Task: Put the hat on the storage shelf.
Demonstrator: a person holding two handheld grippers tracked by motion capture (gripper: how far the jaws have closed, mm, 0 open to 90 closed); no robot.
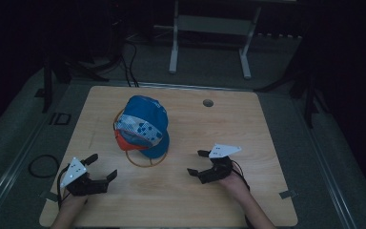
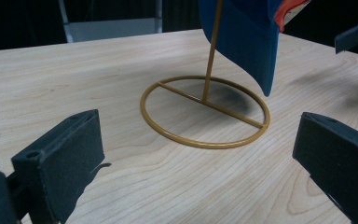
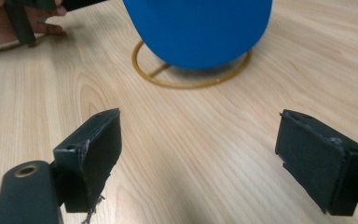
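A: What's the biggest risk on this table (image 1: 181,200)?

B: The blue cap (image 1: 143,125). It hangs on a thin gold wire stand (image 2: 205,112) left of the table's middle, brim drooping toward the person. The stand is just a ring base and a slim post, so I'd judge it top-heavy. A sideways pull on the cap could tip the whole thing over.

A: And the grippers?

B: Both sit near the front edge, apart from the cap. The left gripper (image 1: 101,168) has its fingers (image 2: 60,158) spread wide and empty; the right gripper (image 1: 195,162) is spread and empty too, fingers (image 3: 93,154) aimed at the cap's crown.

A: So what would go wrong on the approach?

B: If one finger catches the ring base rather than fabric, the stand skids across the smooth wood. Pinching only the soft brim could also let the cap slip free or snag on the post.

A: Smallest worry?

B: The dim light makes edges hard to judge.
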